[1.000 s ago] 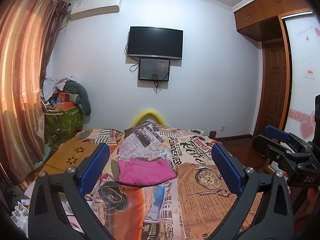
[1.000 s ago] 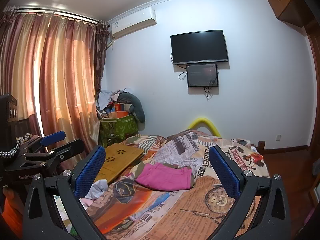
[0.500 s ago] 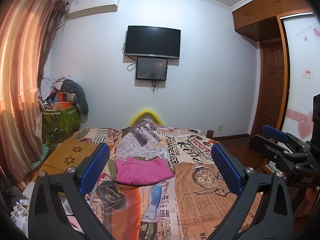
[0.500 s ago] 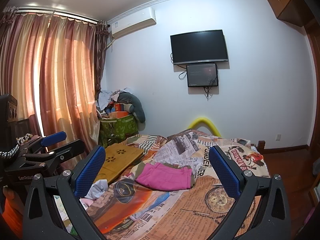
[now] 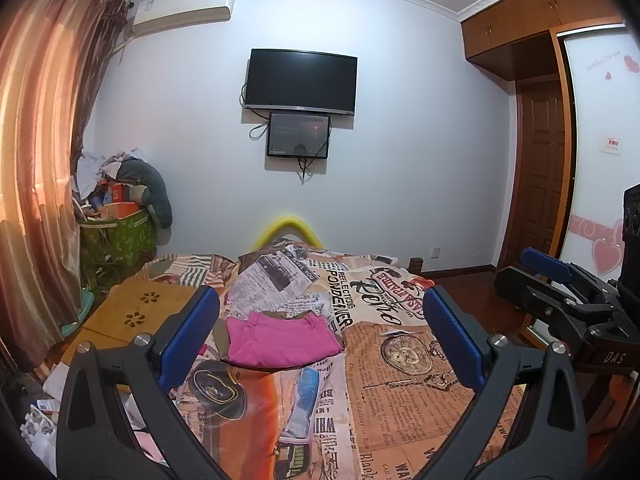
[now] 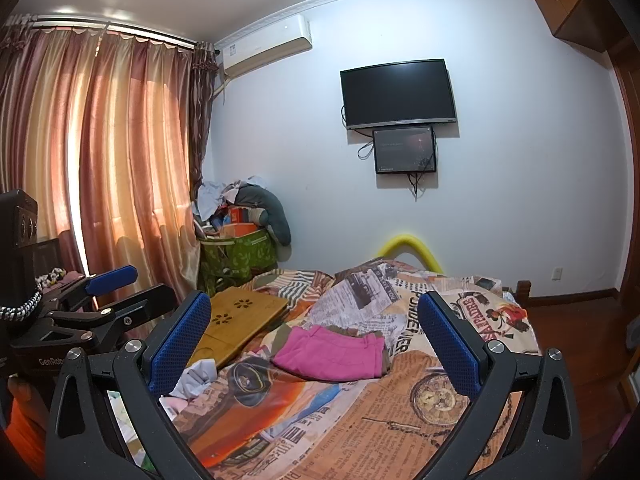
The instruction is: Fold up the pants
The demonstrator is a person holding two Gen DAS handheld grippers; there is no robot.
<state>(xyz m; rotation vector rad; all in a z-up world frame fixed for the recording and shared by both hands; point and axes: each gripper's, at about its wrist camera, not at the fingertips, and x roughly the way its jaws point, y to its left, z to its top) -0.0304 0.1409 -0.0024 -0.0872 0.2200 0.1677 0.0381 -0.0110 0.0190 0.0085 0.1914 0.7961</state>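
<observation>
Pink pants (image 5: 280, 338), one pair, lie in a compact folded stack at bed (image 5: 400, 392) centre, near 12 o'clock of both grippers. Judged soft, light, limp; best pinched at the waistband edge. Two grippers: left gripper (image 5: 320, 336) and right gripper (image 6: 316, 340) hover well apart from it, fingers spread, holding nothing.

Home bedroom, bed (image 5: 400, 380) with newspaper-print cover, wall TV (image 5: 300, 81), air conditioner (image 5: 184, 8) above orange curtains (image 6: 120, 160), wooden wardrobe (image 5: 536, 20), clothes heaped in corner basket (image 5: 116, 236)
</observation>
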